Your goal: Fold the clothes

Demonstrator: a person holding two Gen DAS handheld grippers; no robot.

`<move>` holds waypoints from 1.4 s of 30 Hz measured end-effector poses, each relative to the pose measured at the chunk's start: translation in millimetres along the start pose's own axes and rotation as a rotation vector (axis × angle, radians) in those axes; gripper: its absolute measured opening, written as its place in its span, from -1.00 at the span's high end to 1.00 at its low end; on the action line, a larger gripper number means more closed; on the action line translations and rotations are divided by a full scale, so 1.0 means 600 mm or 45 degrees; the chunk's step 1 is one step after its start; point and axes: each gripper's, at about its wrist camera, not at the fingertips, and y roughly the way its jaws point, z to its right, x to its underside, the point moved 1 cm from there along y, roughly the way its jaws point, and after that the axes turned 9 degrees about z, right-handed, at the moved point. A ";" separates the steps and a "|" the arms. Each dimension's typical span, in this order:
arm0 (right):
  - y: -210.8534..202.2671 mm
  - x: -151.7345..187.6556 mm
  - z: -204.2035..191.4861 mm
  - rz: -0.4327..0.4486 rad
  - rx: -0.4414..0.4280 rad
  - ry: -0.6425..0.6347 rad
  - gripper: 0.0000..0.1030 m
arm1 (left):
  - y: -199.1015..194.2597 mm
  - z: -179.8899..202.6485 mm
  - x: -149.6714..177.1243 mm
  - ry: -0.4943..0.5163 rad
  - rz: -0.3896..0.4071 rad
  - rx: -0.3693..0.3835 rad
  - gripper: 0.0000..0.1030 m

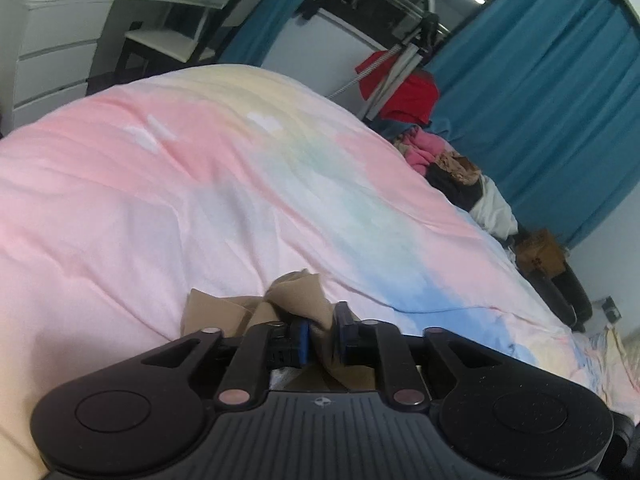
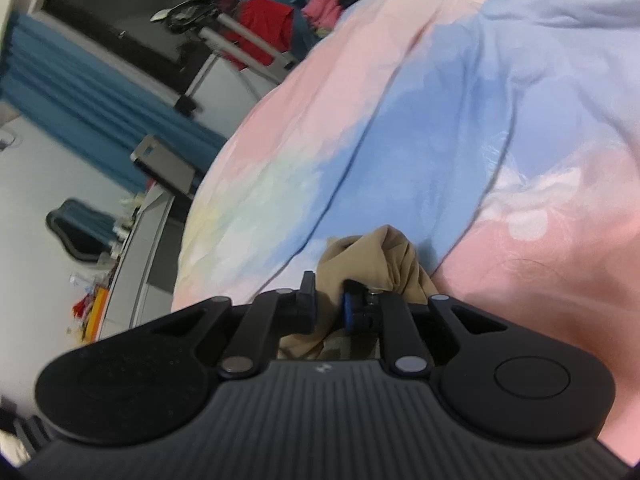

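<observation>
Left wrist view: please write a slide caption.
Left claw pinches tan garment above pastel bedspread.

A home bedroom. A bed (image 1: 200, 184) fills most of both views, covered by a pastel pink, blue and yellow duvet. Teal curtains (image 1: 540, 100) hang behind it. A white chest of drawers (image 1: 52, 64) and white shelves (image 1: 168, 40) stand by one wall. A heap of clothes (image 1: 448, 164) lies at the bed's far edge, near a red garment (image 1: 408, 96) draped over a metal stand.

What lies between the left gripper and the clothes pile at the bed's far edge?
Only bare pastel duvet separates the left gripper, shut on tan fabric, from the clothes pile, per left wrist view.
</observation>
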 end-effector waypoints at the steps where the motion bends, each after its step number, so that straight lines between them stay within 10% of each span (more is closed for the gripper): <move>1: -0.007 0.001 -0.011 0.014 -0.019 -0.050 0.30 | -0.005 0.005 -0.001 0.027 -0.002 0.006 0.45; 3: -0.021 0.003 -0.033 0.045 -0.060 -0.155 0.02 | -0.018 0.017 -0.002 0.096 0.004 0.018 -0.16; 8: -0.050 0.024 -0.076 0.094 -0.142 -0.360 -0.29 | -0.073 0.046 0.005 0.282 0.116 0.028 -0.60; 25: 0.041 0.067 -0.072 0.000 0.061 -0.759 -0.22 | 0.031 0.055 0.063 0.623 -0.068 -0.066 -0.59; 42: -0.066 0.096 -0.089 0.056 0.137 -0.767 -0.22 | -0.075 0.093 0.091 0.735 -0.022 -0.061 -0.59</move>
